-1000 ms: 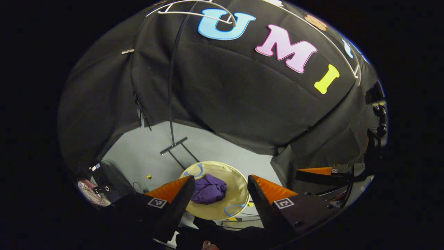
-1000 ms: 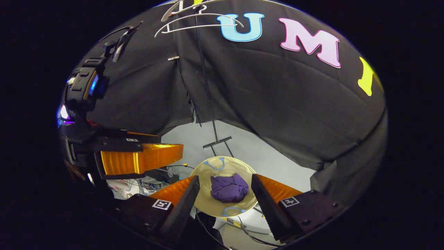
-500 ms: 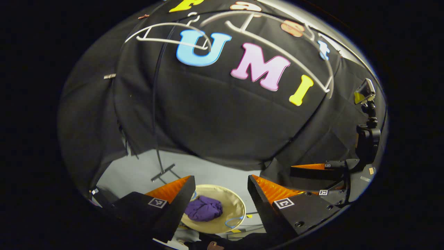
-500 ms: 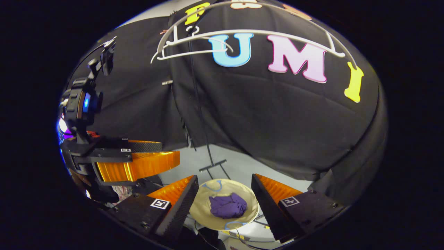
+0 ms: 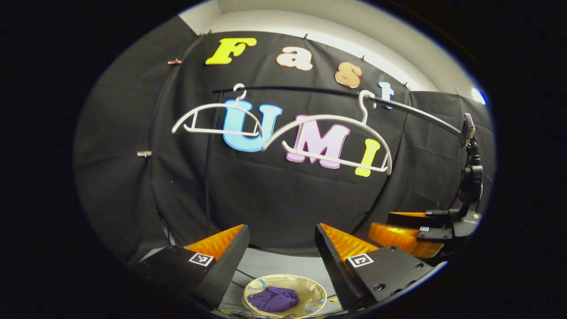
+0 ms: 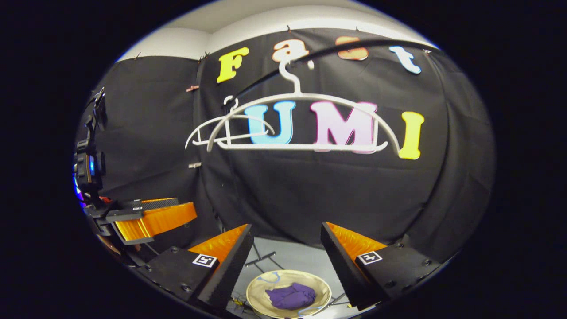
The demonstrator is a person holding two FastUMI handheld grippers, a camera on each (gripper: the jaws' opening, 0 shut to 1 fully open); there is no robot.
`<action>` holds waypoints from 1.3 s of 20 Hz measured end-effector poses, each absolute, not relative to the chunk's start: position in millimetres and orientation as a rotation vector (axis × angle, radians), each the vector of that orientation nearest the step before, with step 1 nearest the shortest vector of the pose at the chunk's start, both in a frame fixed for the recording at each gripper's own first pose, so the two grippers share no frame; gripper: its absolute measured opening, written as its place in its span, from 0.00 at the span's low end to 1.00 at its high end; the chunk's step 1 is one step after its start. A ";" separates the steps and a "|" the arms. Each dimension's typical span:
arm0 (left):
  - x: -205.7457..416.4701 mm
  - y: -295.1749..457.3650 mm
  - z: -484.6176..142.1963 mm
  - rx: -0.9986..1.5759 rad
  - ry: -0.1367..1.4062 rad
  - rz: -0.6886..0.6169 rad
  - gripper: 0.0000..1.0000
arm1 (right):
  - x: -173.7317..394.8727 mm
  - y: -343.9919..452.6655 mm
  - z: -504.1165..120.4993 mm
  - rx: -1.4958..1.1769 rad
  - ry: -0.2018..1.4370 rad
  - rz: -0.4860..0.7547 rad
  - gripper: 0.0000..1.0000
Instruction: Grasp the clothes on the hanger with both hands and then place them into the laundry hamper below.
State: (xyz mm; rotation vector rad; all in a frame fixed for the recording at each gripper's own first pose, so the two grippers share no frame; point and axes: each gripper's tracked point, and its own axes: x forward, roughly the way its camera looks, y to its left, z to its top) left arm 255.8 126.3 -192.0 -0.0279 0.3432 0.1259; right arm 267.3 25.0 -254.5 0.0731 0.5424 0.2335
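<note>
below, at 6 o'clock in the left gripper view, a crumpled purple garment (image 5: pixel 273 299) lies inside the round cream laundry hamper (image 5: pixel 316 292) on the grey floor (image 5: pixel 283 266). the left gripper (image 5: pixel 281 234) is held high with its fingers spread wide apart and nothing between them. two bare white hangers hang from a dark rail (image 5: pixel 310 91) in front of the black booth wall: the far hanger (image 5: pixel 215 120) at 11 o'clock and the near hanger (image 5: pixel 328 139) at 12 o'clock. the right gripper (image 6: pixel 286 233) also has its fingers spread apart and empty, with the hamper and garment at 6 o'clock in the right gripper view. in that view, the left gripper appears at 9 o'clock, well apart from the hamper.
</note>
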 end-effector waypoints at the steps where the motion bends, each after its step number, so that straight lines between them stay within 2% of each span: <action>1: 249.0 125.7 -174.1 -0.008 0.311 0.114 0.94 | 265.2 24.8 -236.6 0.079 0.497 0.216 0.98; 5: 218.5 119.2 -110.3 0.072 0.171 0.071 0.90 | 240.8 27.4 -166.3 0.077 0.327 0.160 0.98; 8: 201.0 114.0 -84.6 0.116 0.111 0.035 0.95 | 221.8 31.1 -133.3 0.038 0.244 0.129 0.98; 9: 192.5 112.5 -74.6 0.132 0.090 0.029 0.95 | 216.5 34.5 -126.8 0.031 0.230 0.123 0.92; 10: 184.6 111.7 -66.3 0.144 0.073 0.024 0.92 | 211.9 35.7 -120.8 0.025 0.218 0.115 0.95; 11: 175.7 110.5 -59.4 0.151 0.057 0.022 0.95 | 207.3 36.8 -116.8 0.022 0.213 0.106 0.98; 12: 167.4 106.9 -47.0 0.151 0.043 0.023 0.92 | 200.6 37.0 -109.9 0.019 0.202 0.095 0.92; 13: 160.7 104.8 -40.9 0.148 0.028 0.024 0.95 | 192.8 34.6 -101.4 0.017 0.188 0.083 0.96; 14: 156.0 101.3 -35.7 0.145 0.015 0.020 0.92 | 189.4 33.1 -94.6 0.014 0.173 0.071 0.96; 15: 152.0 99.8 -32.2 0.144 0.007 0.019 0.95 | 184.8 32.2 -88.2 0.012 0.158 0.063 0.96; 16: 145.2 97.4 -29.1 0.145 0.004 0.019 0.92 | 179.9 32.5 -82.1 0.013 0.146 0.059 0.97; 18: 137.7 95.3 -24.9 0.150 -0.001 0.019 0.95 | 171.1 30.9 -69.2 0.016 0.115 0.052 0.99; 22: 122.8 86.0 -19.0 0.146 -0.006 0.007 0.95 | 156.3 32.5 -55.4 0.013 0.089 0.058 0.92; 23: 119.8 82.8 -15.8 0.145 -0.013 0.000 0.95 | 153.1 33.3 -52.7 0.013 0.082 0.060 0.96; 26: 114.7 76.5 -8.9 0.143 -0.026 -0.013 0.95 | 147.1 29.5 -46.0 0.008 0.074 0.055 0.92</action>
